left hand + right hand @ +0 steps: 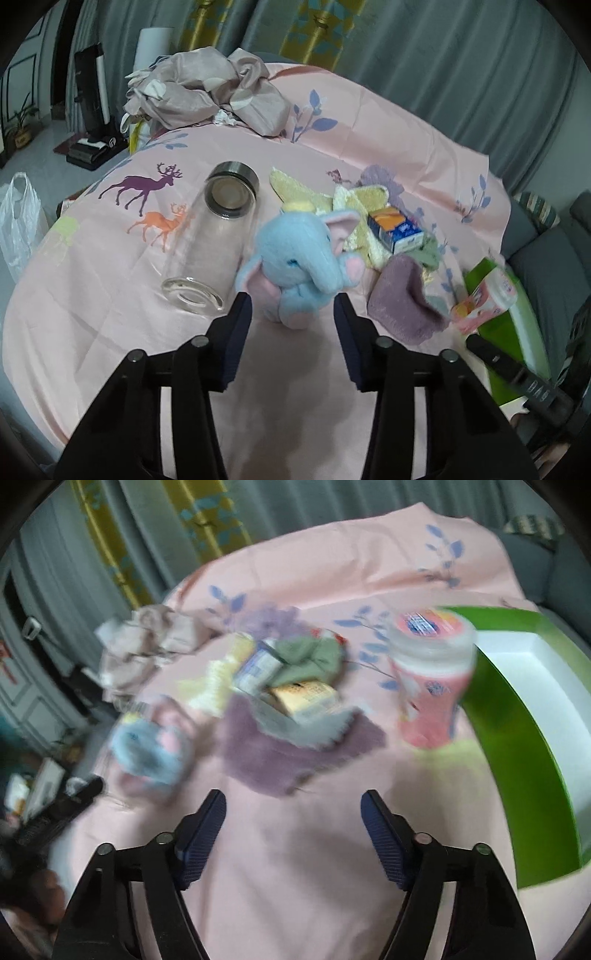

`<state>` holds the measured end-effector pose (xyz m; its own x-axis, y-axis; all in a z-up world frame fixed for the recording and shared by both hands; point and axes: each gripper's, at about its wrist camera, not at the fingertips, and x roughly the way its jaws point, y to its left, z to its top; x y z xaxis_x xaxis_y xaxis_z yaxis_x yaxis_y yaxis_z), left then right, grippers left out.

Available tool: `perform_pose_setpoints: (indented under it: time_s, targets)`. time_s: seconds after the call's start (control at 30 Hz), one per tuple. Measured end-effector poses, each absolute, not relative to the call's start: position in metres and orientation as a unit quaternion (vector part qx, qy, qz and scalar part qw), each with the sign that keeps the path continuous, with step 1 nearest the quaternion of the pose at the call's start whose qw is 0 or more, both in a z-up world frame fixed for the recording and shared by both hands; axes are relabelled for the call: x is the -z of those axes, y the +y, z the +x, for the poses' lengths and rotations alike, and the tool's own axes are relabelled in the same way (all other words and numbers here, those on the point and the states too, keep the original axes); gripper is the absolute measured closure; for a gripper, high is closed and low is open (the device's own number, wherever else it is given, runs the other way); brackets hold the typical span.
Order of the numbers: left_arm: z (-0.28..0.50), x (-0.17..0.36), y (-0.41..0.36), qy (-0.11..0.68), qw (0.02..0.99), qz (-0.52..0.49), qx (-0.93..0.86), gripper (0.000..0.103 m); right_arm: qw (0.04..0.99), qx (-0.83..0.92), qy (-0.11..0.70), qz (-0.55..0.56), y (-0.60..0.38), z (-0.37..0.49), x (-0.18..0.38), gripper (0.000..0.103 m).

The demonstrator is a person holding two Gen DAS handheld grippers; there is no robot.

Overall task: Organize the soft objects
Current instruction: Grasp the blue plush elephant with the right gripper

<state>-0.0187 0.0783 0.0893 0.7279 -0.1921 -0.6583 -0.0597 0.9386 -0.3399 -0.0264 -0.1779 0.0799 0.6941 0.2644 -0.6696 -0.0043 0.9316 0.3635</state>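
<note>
The plush elephant sits upright on the pink bedsheet, near the middle of the left wrist view, between the glass bottle lying on its side and the purple towel. Judged from its pile surface and rounded body, the toy is light, soft and compressible; it is not fragile and should not slip between ribbed pads. The torso below the head is the best place to take hold, since the ears and trunk would fold and let the toy swing.

The left gripper has its jaws partly parted, one on each side of the elephant's lower body. The pads appear close to the plush, but no compression of the fabric is visible, so the toy is judged not yet gripped. Further closing would be needed to secure it.

The right gripper stands with jaws well apart and nothing between them, above bare sheet. Its view is blurred. Ahead of it lie the purple towel, a green cloth and small cartons; the pink jar stands beside the green tray at the right. The tray is the probable destination for the soft items
</note>
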Motion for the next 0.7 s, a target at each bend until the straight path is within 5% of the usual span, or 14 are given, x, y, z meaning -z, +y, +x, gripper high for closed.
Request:
perform_pose_setpoints:
  time_s: [0.23, 0.7]
  targets:
    - [-0.018, -0.097, 0.112, 0.362, 0.905, -0.223, 0.005, 0.060, 0.879, -0.181, 0.405, 0.175, -0.122, 0.016, -0.120, 0.032]
    - [-0.009, -0.082, 0.121, 0.412, 0.879, -0.241, 0.000, 0.060, 0.848, -0.260, 0.437, 0.147, -0.026, 0.074, -0.093, 0.031]
